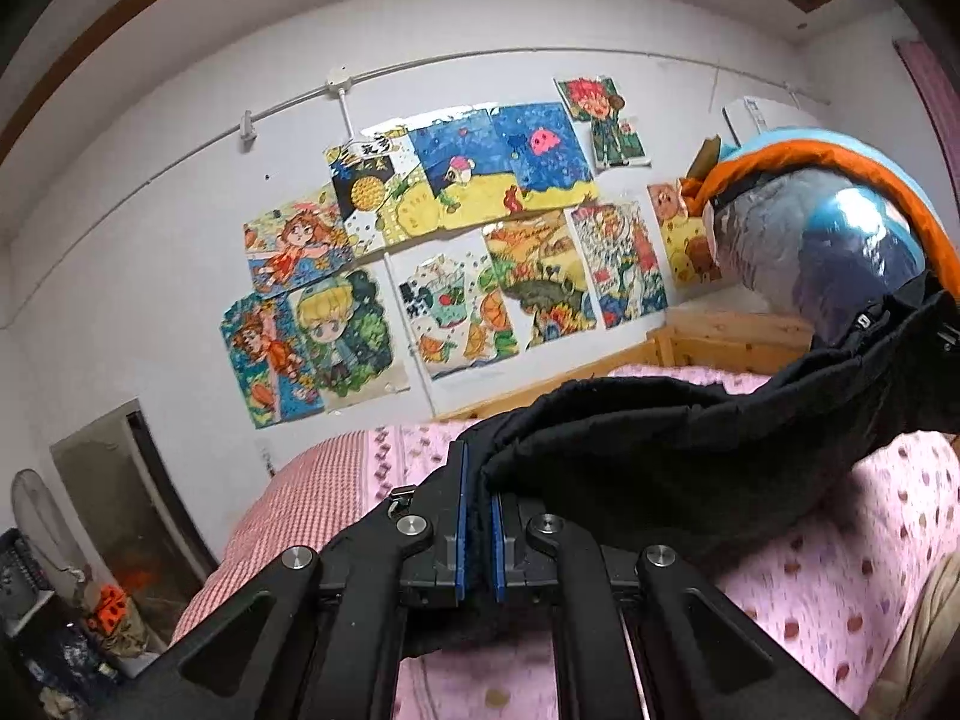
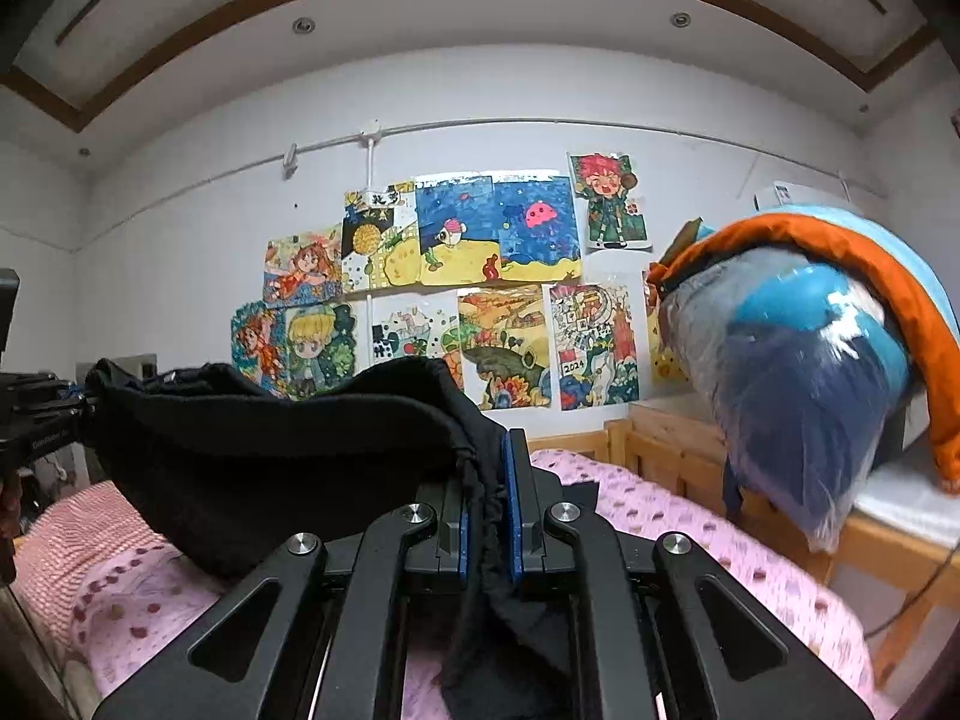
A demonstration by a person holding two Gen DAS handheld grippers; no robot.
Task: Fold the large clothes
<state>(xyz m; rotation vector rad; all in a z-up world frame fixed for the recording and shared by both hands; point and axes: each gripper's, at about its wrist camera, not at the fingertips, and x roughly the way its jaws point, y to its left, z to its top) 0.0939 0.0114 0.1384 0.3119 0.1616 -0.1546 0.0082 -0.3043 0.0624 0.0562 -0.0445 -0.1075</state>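
Observation:
A black garment [image 1: 660, 450] hangs stretched in the air above a bed with a pink dotted cover [image 1: 840, 570]. My left gripper [image 1: 477, 480] is shut on one end of it, cloth pinched between its blue pads. The cloth runs off to the right, where my right gripper [image 1: 942, 330] shows at the frame edge. In the right wrist view my right gripper [image 2: 487, 480] is shut on the garment [image 2: 270, 438], with a drawstring hanging between the fingers. The cloth sags leftwards to my left gripper [image 2: 78, 402] at the far left. The garment's lower part is hidden behind the fingers.
Several coloured drawings [image 2: 468, 300] cover the white wall behind the bed. A pile of bagged bedding, blue, grey and orange [image 2: 810, 360], rests on a wooden frame [image 2: 660, 450] at the right. A red checked blanket [image 1: 288, 510] lies at the bed's left end. Clutter stands at the left [image 1: 60, 630].

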